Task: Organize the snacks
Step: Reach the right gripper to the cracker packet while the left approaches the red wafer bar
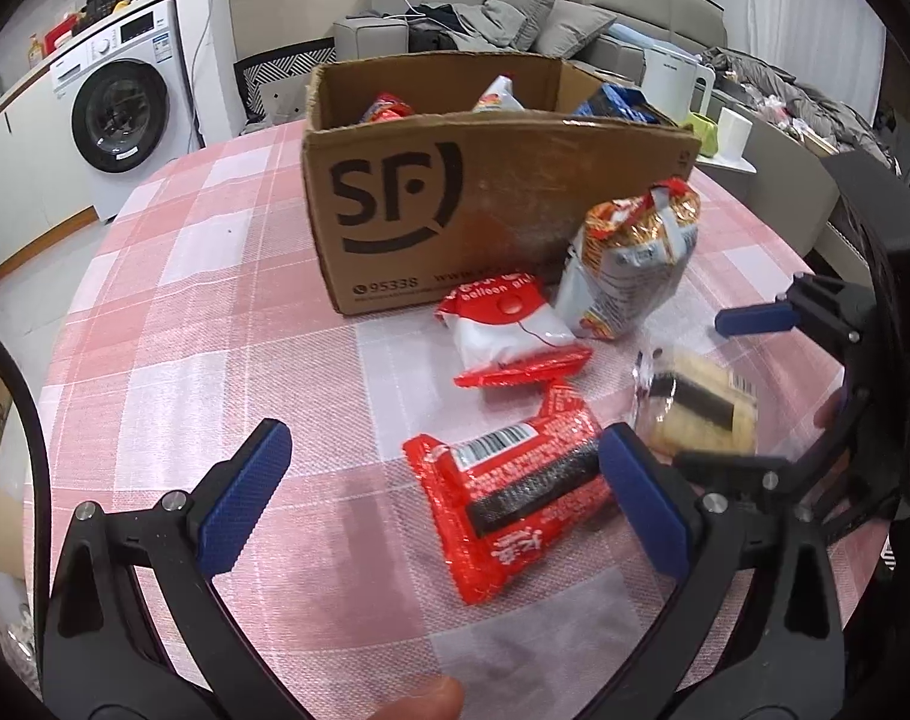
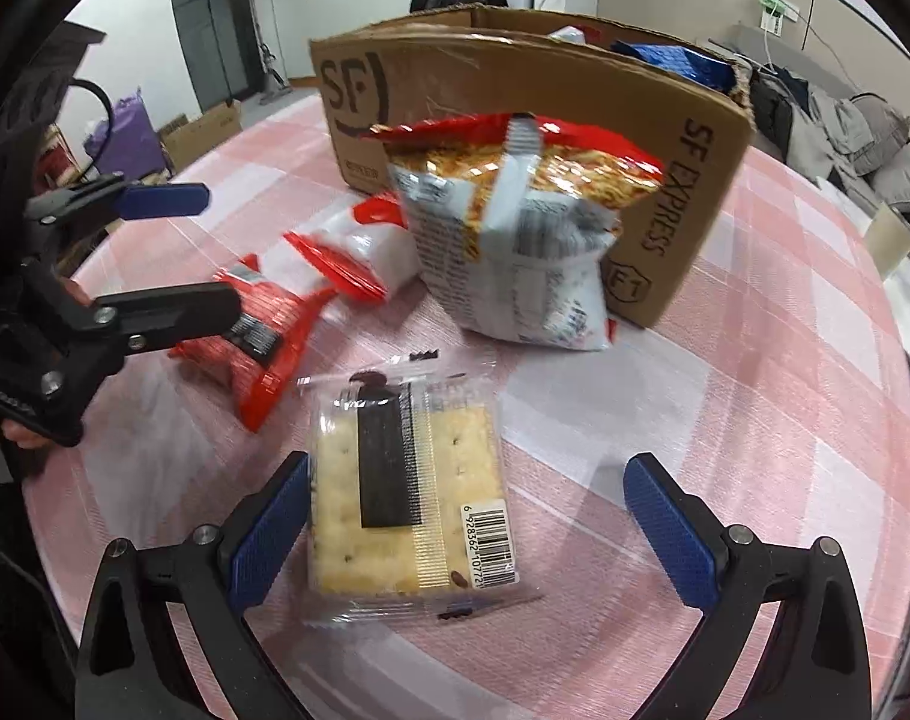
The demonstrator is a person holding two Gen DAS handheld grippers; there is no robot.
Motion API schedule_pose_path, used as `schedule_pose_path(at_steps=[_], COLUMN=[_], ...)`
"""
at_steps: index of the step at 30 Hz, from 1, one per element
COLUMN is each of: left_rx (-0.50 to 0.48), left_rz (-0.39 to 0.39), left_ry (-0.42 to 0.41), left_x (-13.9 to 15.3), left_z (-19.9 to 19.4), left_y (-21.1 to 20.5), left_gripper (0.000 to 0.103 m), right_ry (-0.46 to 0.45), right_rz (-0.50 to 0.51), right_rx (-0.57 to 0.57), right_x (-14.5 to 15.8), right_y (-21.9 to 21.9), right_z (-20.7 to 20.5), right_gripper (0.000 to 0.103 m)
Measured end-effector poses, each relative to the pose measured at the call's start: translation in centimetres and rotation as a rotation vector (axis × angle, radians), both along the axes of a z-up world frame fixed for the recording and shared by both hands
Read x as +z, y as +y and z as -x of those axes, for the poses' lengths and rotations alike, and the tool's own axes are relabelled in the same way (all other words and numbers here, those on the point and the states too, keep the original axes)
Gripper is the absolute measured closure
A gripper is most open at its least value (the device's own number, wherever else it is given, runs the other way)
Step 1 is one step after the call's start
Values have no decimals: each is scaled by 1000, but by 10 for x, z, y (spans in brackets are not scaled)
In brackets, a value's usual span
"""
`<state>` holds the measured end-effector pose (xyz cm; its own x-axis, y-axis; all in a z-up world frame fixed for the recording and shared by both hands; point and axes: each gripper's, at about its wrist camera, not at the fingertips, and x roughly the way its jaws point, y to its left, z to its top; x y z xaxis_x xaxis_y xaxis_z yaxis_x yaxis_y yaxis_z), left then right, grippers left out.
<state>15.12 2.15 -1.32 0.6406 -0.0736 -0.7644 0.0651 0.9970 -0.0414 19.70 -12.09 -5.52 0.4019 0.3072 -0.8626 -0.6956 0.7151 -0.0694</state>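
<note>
Lying flat on the checked cloth (image 2: 755,420), a clear cracker pack (image 2: 407,498) is seen between the spread fingers of the right gripper (image 2: 467,531). Its long axis runs straight ahead along the fingers, its barcode corner is turned toward the camera, and its left edge is just beside, perhaps touching, the left blue pad (image 2: 272,531); the right pad is well apart from it. That gripper is released and nothing is held.

Ahead of the pack and slightly right, a noodle bag (image 2: 515,228) is leaned against the box (image 2: 683,138), its crimped red top up and its long axis near upright. To the left of it a white-and-red packet (image 2: 359,252) is laid on the cloth.

The left gripper (image 1: 446,495) is likewise spread wide and grasps nothing. A red packet (image 1: 515,492) lies flat between its fingers, nearer the right pad (image 1: 641,501), which is close beside or touching it; its long axis is slanted from near-left to far-right, barcode side up. Beyond it the white-and-red packet (image 1: 509,330) is set with its long axis pointing away and leftward toward the box (image 1: 395,192), and the noodle bag (image 1: 629,258) is propped to the right of it. The cracker pack (image 1: 695,408) is seen off to the right, under the right gripper (image 1: 737,384). More snacks are seen inside the open box.
</note>
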Motion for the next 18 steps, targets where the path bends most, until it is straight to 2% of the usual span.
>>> schedule_pose_path(at_steps=[6,11,14,18], left_rx=[-7,15,22,14], left_rz=[41,28,48,3], left_ry=[36,63,82,112], left_x=[-9,-21,-26,-28], left_z=[-2,-6,-10,-12], left_y=[-10,-16,-14,-9], left_gripper=[1,1,1,1], right_ry=[1,2,0,0], right_rz=[9,10,9,9], right_rx=[-63,-87,-87,-87], right_x=[3,4,5,6], right_y=[-19,-26,-28,-30], right_z=[-12,-20,-22,-21], right_gripper=[0,0,0,0])
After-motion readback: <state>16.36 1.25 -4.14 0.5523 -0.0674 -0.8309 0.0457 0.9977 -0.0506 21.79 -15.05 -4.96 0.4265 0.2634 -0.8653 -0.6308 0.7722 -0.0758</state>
